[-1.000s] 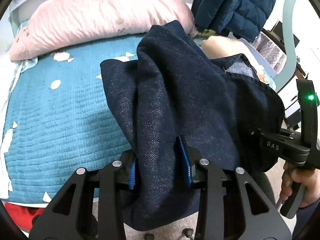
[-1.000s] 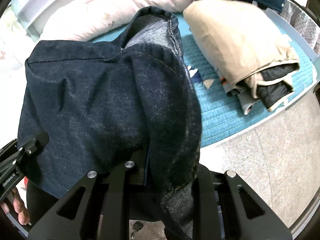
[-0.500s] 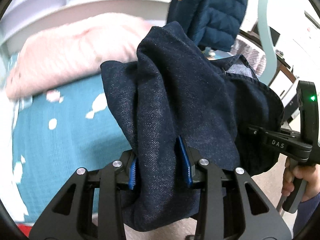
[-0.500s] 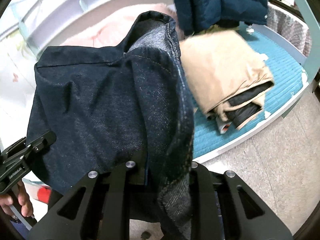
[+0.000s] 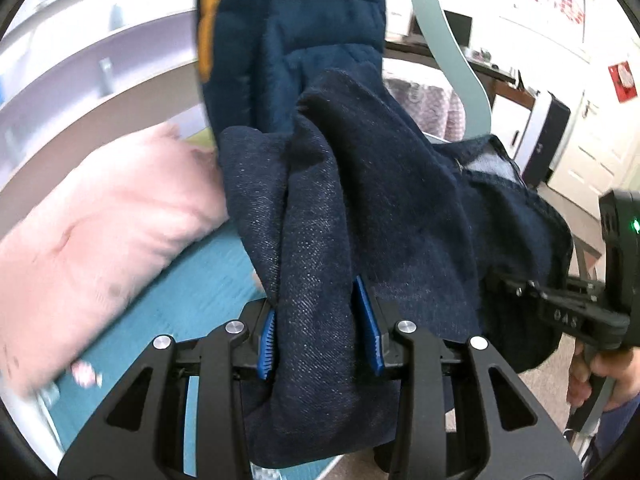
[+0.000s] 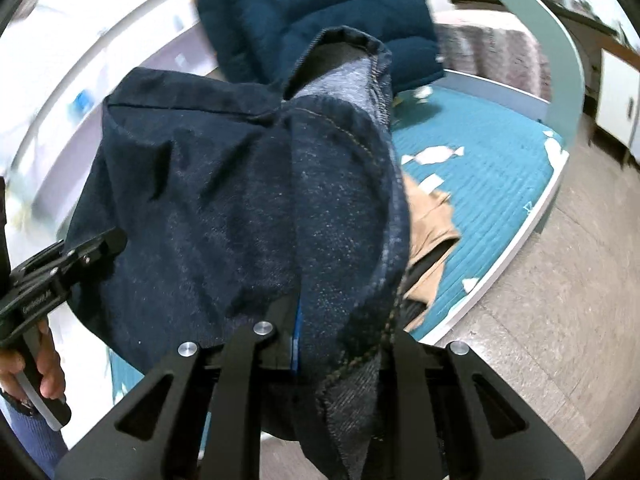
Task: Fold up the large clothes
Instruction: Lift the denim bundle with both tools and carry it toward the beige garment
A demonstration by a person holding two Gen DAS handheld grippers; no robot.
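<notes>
Above the teal bed (image 6: pixel 492 152), we hold the bunched denim garment (image 5: pixel 360 208) aloft, left gripper (image 5: pixel 320 328) and right gripper (image 6: pixel 340 344) each clamped on a thick fold, so a layer may slip out and collapse the fold.

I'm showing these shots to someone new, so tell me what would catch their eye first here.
The dark denim garment fills the middle of both views, bunched and held up between the left gripper and the right gripper, each clamped on a fold of it. Behind it hangs a navy puffer jacket. Below lie a teal bed cover, a pink pillow on the left, and a tan folded garment beside the denim.
</notes>
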